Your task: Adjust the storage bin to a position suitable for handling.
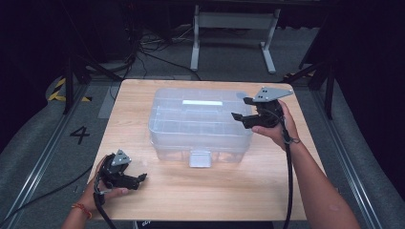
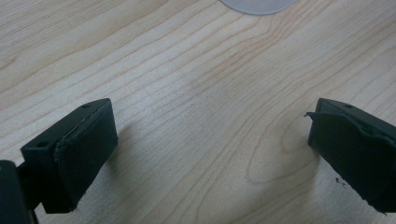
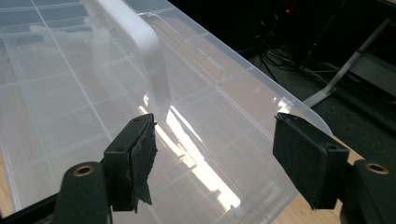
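Nearest me, my left gripper (image 1: 138, 180) rests on the table (image 1: 200, 191), jaws wide and empty. Mid-table sits the clear organizer box (image 1: 200, 125), long axis running left to right, latch (image 1: 200, 159) facing me. It looks light, stiff and slick, probably empty, though glare hides some compartments. My right gripper (image 3: 212, 154) hovers wide open over its right end; I'd take the handle (image 3: 140, 42).
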`<action>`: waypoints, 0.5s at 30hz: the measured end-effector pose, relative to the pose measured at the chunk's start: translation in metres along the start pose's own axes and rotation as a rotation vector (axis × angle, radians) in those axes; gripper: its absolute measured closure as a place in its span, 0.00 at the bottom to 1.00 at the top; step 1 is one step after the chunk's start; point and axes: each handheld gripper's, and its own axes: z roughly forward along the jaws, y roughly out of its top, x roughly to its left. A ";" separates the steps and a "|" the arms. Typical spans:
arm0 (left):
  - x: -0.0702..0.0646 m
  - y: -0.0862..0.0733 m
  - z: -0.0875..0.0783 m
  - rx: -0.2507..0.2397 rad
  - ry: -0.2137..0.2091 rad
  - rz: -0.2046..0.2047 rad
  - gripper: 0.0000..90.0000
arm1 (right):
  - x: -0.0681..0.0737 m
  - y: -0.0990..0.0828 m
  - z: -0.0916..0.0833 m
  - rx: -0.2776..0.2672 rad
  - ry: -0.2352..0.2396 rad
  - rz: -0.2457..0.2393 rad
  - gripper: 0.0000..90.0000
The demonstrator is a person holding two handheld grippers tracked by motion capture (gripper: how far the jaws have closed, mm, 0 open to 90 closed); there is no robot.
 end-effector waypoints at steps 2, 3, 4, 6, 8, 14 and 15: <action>0.000 0.000 0.000 -0.002 -0.001 0.000 0.02 | 0.000 0.003 0.002 -0.001 0.008 0.010 0.35; 0.000 0.000 0.000 -0.002 0.002 0.000 0.02 | 0.000 0.004 0.003 -0.002 0.007 0.006 0.35; 0.000 0.000 0.000 -0.001 0.000 0.000 0.02 | 0.000 0.005 0.004 -0.001 0.007 0.002 0.35; 0.000 0.000 0.000 -0.002 -0.001 0.000 0.02 | 0.001 0.007 0.006 -0.001 0.008 0.004 0.36; 0.000 0.000 0.000 -0.001 -0.002 0.000 0.02 | 0.002 0.010 0.008 0.000 0.006 -0.005 0.36; 0.000 0.000 0.000 -0.001 0.001 0.001 0.02 | 0.006 0.016 0.015 0.012 0.017 -0.017 0.36; 0.000 0.000 0.000 -0.001 -0.002 0.001 0.02 | 0.007 0.017 0.017 0.015 0.019 -0.018 0.37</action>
